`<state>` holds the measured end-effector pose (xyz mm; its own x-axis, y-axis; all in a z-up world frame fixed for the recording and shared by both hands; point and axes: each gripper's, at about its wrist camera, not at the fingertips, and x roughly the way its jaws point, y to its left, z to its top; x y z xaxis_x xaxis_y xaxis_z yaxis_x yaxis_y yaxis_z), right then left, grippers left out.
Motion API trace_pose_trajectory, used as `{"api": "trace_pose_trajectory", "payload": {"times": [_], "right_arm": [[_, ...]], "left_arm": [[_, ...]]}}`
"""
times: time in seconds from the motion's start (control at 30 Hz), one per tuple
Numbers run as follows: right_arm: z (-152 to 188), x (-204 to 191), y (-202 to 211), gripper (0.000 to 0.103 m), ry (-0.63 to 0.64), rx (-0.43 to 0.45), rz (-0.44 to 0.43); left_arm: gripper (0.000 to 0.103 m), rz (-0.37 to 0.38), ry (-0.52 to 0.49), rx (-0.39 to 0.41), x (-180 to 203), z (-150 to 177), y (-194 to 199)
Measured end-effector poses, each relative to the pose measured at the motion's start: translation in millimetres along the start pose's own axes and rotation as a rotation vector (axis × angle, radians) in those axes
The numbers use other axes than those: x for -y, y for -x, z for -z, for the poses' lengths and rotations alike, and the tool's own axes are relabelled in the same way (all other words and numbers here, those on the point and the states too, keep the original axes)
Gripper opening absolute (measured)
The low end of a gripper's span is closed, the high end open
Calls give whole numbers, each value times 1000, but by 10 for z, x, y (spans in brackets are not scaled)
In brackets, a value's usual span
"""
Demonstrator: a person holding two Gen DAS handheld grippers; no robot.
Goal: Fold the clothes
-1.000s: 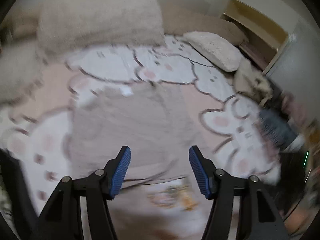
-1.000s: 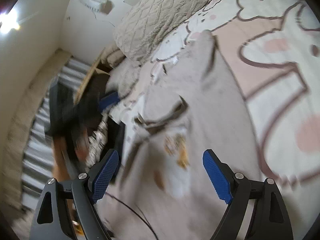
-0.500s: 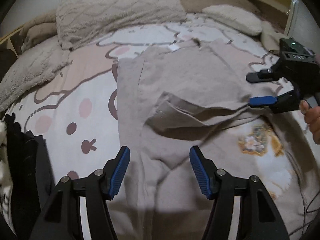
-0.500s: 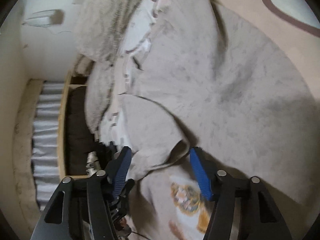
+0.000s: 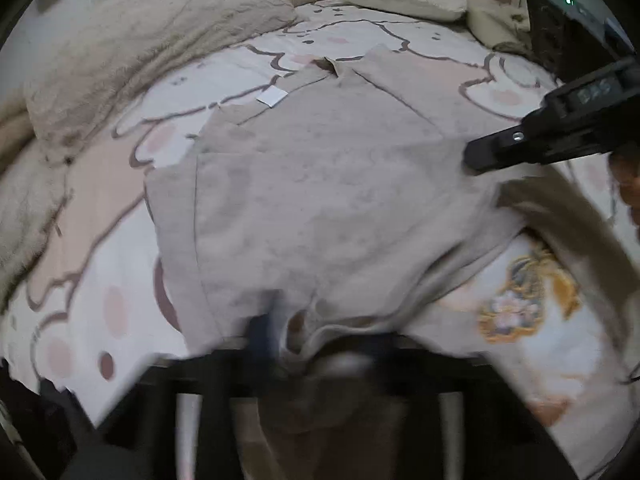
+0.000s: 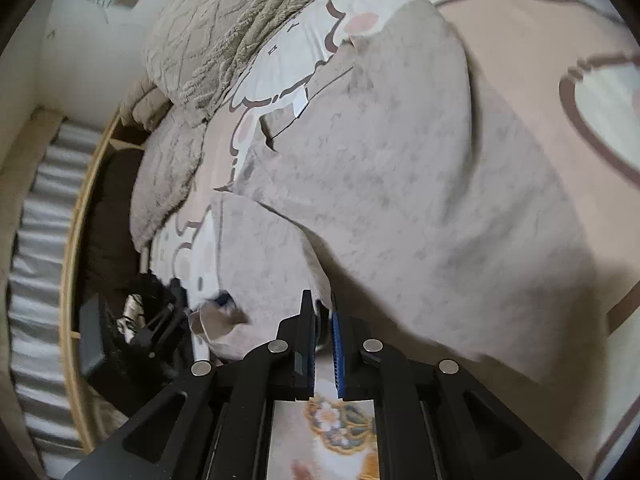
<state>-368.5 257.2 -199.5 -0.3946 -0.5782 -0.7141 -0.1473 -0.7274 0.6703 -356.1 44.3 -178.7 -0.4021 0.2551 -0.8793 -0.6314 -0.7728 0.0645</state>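
- The left hand-held gripper (image 5: 296, 328) sits low at the near edge of the bed (image 5: 100, 208), its jaws closing over a bunched fold of the beige garment (image 5: 320, 200), probably to take one end of that fold.
- The garment lies spread across the middle of the bed, printed side under the turned-over flap.
- The right hand-held gripper (image 6: 322, 316) is clamped nearly shut on the flap's edge, likely to lift both ends together.

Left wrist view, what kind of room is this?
Most likely a bedroom: a bed with a cartoon-print sheet, fluffy pillows at its head, and a beige garment spread out for folding.
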Motion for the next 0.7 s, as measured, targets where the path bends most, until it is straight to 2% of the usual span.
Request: {"api": "trace_pose_trajectory", "payload": {"times": [0.07,0.1,0.17,0.27,0.33,0.4,0.47,0.5,0.53,0.57,0.6,0.7], "right_arm": [[-67,-60,14,7,58,5,52],[-121,-107,33,6,93,13,78],[-251,-253,99,3,175,43,130],[-476,-534,256,2,297,113,182],[-600,-678,370,2,346,141,194],[-676,-713,468,2,340,129,186],[-654,-590,546,2,265,123,161],[-604,-484,553,7,210,106,124],[-543,-370,538,17,151,74,79],[-465,-235,498,54,75,36,26],[-377,-103,457,85,-4,13,-15],[-129,218,311,85,-168,-11,-140]], "left_arm": [[13,4,63,17,44,43,139],[13,6,108,30,60,61,216],[12,9,246,74,63,74,370],[12,96,534,142,-25,25,468],[12,171,656,168,-33,-23,451],[12,185,674,187,37,-85,431],[12,194,684,198,132,-135,396],[12,215,701,198,164,-146,368],[12,239,725,201,183,-153,336],[12,257,744,207,201,-157,315],[12,266,758,214,219,-157,305],[12,280,779,227,255,-152,297]]}}
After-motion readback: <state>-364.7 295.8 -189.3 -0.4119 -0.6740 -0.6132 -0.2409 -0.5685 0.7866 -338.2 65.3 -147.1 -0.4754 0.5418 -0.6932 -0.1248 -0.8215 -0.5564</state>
